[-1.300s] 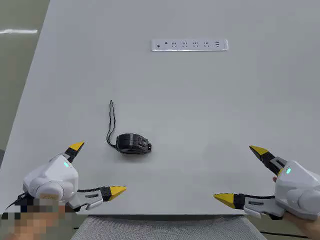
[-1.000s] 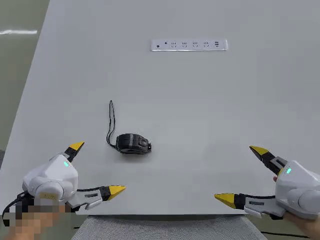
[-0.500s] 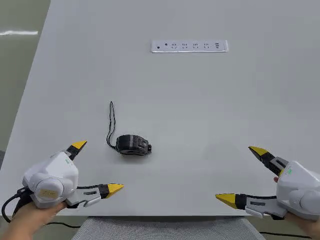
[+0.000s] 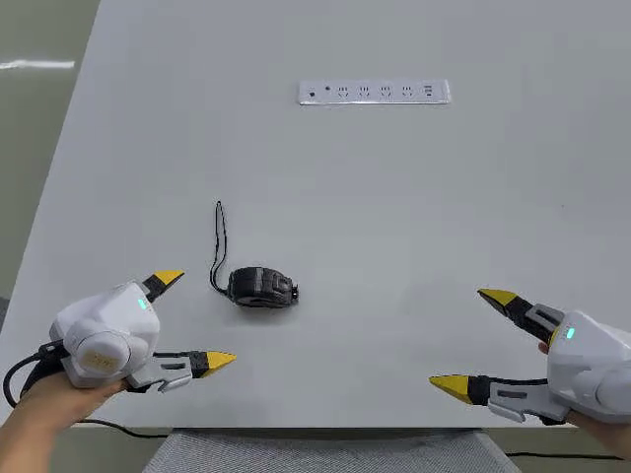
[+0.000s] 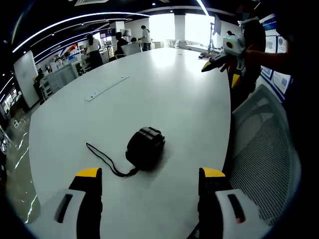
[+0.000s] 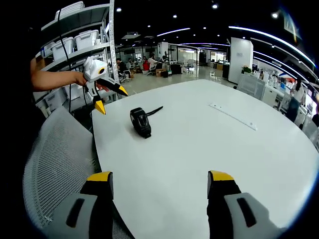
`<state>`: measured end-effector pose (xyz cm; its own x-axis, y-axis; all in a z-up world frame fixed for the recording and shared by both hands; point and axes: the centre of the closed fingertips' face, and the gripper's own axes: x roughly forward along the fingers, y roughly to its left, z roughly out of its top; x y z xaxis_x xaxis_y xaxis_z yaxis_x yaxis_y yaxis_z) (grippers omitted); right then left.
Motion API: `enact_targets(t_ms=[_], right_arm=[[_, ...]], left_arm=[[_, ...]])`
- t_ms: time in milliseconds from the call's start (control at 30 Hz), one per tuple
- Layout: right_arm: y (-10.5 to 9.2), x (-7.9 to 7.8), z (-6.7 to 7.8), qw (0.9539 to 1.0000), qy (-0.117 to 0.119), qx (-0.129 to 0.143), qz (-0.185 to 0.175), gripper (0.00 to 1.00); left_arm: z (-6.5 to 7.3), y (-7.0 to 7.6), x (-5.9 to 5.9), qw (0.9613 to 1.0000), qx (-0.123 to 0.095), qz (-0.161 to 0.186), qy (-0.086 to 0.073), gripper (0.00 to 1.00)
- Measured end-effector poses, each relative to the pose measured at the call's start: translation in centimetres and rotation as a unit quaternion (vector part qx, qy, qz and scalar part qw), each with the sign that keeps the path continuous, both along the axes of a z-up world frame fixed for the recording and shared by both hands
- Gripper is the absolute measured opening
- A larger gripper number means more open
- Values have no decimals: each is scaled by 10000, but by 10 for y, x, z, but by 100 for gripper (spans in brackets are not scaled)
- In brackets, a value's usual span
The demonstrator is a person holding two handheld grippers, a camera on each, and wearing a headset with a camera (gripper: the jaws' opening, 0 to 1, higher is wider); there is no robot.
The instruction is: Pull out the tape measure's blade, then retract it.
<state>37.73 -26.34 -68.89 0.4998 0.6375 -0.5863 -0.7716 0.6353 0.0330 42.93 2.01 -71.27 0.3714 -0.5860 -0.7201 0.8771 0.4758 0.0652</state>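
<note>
**Q:** Jaws first: how do they stand?

**A:** Spread wide on both. The left gripper (image 4: 195, 318) hovers at the near left part of the table (image 4: 414, 227) with nothing between its yellow tips. The right gripper (image 4: 471, 340) hangs over the near right edge, just as wide and just as empty.

**Q:** And the tape measure?

**A:** The tape measure (image 4: 261, 287) lies on the table, a little ahead of the left gripper and to its right, touching neither jaw. In the left gripper view it sits ahead, in line with the gap between the two jaws. It is well apart from the right gripper.

**Q:** Anything attached to it?

**A:** A thin black cord (image 4: 219, 236) loops from its left end and runs across the table toward the far side.

**Q:** What else is there?

**A:** A white power strip (image 4: 374, 91) lies flat near the far side, well away from everything. A grey mesh chair (image 4: 325, 450) shows at the near edge, between the two hands.
</note>
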Motion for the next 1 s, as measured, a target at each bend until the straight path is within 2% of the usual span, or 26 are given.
enact_targets(t_ms=[333, 867, 1000], right_arm=[[7, 9, 0, 9994, -80, -76, 339, 68], [27, 25, -8, 9957, -115, -133, 910, 61], [31, 28, -11, 9946, -106, -157, 1017, 61]], left_arm=[[-9, -3, 7, 9989, 195, -427, 29, 69], [-21, -7, 18, 9944, 475, -942, 19, 63], [-22, -9, 21, 9934, 488, -1035, 7, 61]])
